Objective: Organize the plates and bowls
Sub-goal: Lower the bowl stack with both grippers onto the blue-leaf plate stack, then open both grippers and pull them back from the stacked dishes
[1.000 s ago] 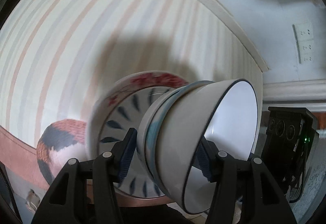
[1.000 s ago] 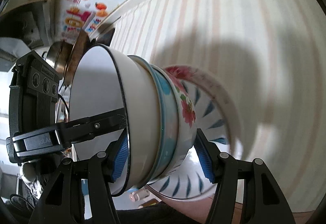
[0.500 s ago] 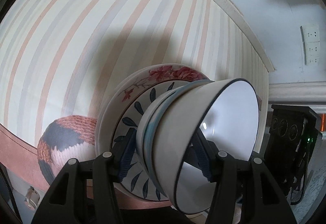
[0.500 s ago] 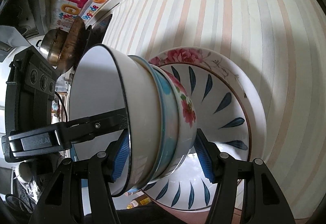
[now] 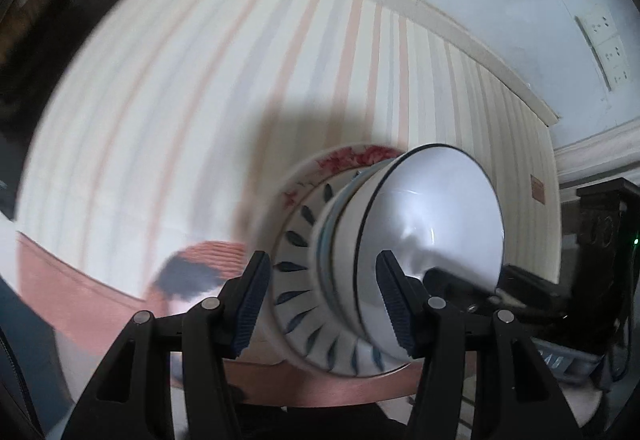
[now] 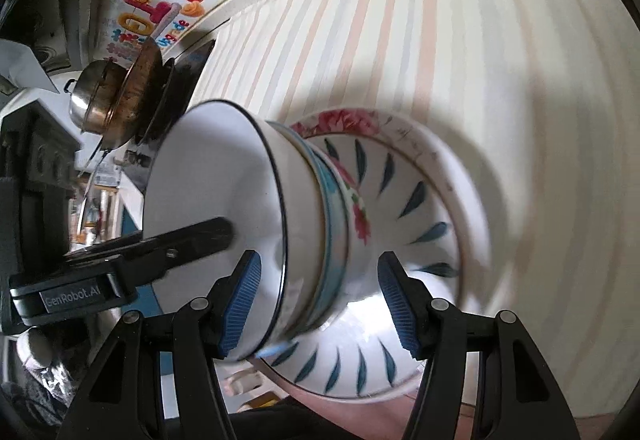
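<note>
A stack of three nested bowls, the top one white with a dark rim (image 5: pixel 436 224) (image 6: pixel 216 192), sits in a plate with blue leaf marks (image 5: pixel 296 272) (image 6: pixel 404 208), which rests on a larger plate with red flowers (image 5: pixel 352 156) (image 6: pixel 340 120). All stand on a striped cloth (image 5: pixel 200 100). My left gripper (image 5: pixel 326 304) is open, its fingers on either side of the bowl stack, apart from it. My right gripper (image 6: pixel 320 300) is open on the opposite side, its fingers also clear of the stack. The left gripper's finger (image 6: pixel 184 244) shows in the right wrist view.
A knitted red and dark ball (image 5: pixel 200 264) lies left of the plates. Metal pots and a pan (image 6: pixel 120 100) stand at the far end of the table. Wall sockets (image 5: pixel 604 44) are on the wall. The table's front edge (image 5: pixel 80 292) is close.
Both grippers have opened and drawn back from the bowl stack, which stays on the plates. The views have swung and now show more of the table.
</note>
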`<move>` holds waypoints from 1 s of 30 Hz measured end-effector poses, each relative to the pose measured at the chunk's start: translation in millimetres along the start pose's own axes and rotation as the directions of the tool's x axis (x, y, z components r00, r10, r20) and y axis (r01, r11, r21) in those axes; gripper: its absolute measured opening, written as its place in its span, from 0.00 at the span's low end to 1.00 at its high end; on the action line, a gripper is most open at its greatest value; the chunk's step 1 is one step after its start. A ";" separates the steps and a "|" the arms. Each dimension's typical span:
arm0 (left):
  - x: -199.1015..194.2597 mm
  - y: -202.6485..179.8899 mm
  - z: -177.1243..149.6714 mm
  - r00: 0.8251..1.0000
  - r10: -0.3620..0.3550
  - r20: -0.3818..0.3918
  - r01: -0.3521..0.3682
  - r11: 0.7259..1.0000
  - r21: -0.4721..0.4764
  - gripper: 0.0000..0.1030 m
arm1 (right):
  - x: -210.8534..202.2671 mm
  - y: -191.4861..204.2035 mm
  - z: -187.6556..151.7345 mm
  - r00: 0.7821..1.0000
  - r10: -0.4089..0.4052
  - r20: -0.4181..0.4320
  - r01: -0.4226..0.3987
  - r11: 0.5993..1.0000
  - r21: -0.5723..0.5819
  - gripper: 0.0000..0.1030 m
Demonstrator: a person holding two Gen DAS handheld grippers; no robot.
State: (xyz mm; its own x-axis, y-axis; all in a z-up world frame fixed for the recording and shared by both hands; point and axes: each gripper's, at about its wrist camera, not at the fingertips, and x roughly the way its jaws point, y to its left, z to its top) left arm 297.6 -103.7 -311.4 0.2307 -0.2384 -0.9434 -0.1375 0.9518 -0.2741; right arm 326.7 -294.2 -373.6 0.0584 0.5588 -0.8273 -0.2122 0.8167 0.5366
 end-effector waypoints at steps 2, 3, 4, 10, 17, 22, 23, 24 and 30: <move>-17.5 -2.9 -6.0 0.998 0.048 0.043 -0.049 0.999 0.023 0.51 | -13.3 4.1 -5.1 0.999 -0.039 0.025 0.039 0.999 0.000 0.62; -27.4 -4.4 -8.9 0.996 0.062 0.068 -0.065 0.997 0.034 0.52 | -19.2 6.5 -8.1 0.998 -0.053 0.034 0.053 0.999 0.000 0.64; -37.2 -5.9 -12.5 0.993 0.074 0.092 -0.078 0.996 0.047 0.52 | -26.6 9.9 -12.2 0.996 -0.072 0.049 0.072 0.997 0.000 0.67; -80.7 -9.5 -33.6 0.975 0.096 0.202 -0.116 0.989 0.093 0.77 | -82.0 45.7 -48.0 0.966 -0.174 0.190 0.176 0.984 0.002 0.88; -131.0 -21.5 -62.1 0.932 0.126 0.341 -0.185 0.972 0.144 0.90 | -146.6 101.6 -89.6 0.861 -0.330 0.386 0.350 0.936 0.019 0.91; -164.5 -27.8 -84.6 0.910 0.123 0.395 -0.200 0.966 0.162 0.91 | -184.2 134.2 -117.0 0.806 -0.361 0.469 0.389 0.920 0.041 0.92; -171.3 -28.5 -89.7 0.906 0.121 0.405 -0.202 0.965 0.164 0.91 | -189.2 138.3 -122.3 0.805 -0.355 0.475 0.383 0.923 0.040 0.93; -175.1 -29.6 -92.5 0.904 0.120 0.410 -0.203 0.965 0.166 0.91 | -194.6 140.8 -126.9 0.805 -0.348 0.481 0.377 0.925 0.038 0.93; -211.9 -34.9 -133.4 0.883 0.107 0.457 -0.204 0.964 0.168 0.91 | -224.6 166.3 -163.6 0.787 -0.333 0.519 0.377 0.926 0.023 0.93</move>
State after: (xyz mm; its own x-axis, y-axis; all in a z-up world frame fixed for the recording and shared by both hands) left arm 125.0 -112.2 -126.9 0.6294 -0.0201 -0.7769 -0.0181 0.9990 -0.0405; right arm 118.7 -307.4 -125.8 0.6228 0.2424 -0.7439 -0.1520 0.9702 0.1889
